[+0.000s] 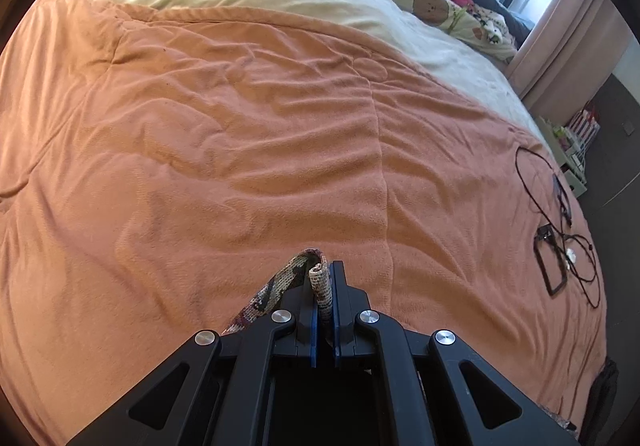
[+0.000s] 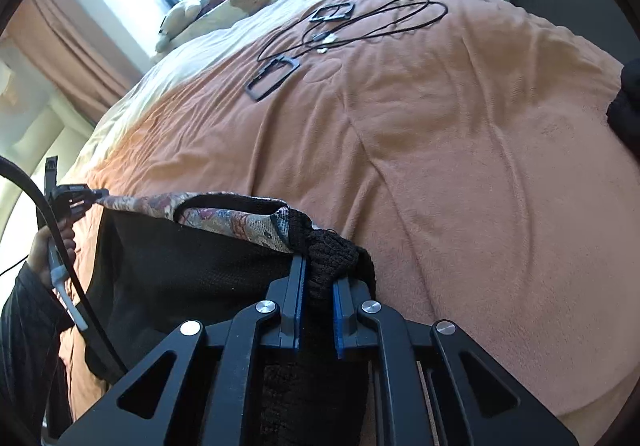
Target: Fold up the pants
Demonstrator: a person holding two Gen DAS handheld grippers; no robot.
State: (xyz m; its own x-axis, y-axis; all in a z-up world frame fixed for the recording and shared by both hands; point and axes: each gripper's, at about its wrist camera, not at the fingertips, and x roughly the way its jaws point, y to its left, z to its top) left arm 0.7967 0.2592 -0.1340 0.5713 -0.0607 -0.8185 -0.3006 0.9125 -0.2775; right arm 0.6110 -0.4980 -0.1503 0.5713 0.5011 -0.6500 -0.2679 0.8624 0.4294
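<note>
Left wrist view: our left gripper point(image 1: 325, 286) has its jaws clamped on the pants point(image 1: 280, 286) waistband, over the bed point(image 1: 240, 126). Right wrist view: our right gripper point(image 2: 318, 278) jaws pinch the dark knit edge, pants point(image 2: 180, 246) stretched between. No fold shows yet; we reckon all folding remains.

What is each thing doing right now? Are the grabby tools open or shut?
Left tool: shut on the pants' patterned edge.
Right tool: shut on the pants' dark knit edge.
Pants: held up between both tools, not folded yet.
Orange blanket: spread on the bed, wrinkled.
Black cables: lying loose on the blanket.
Curtain: pulled aside, window bright.
</note>
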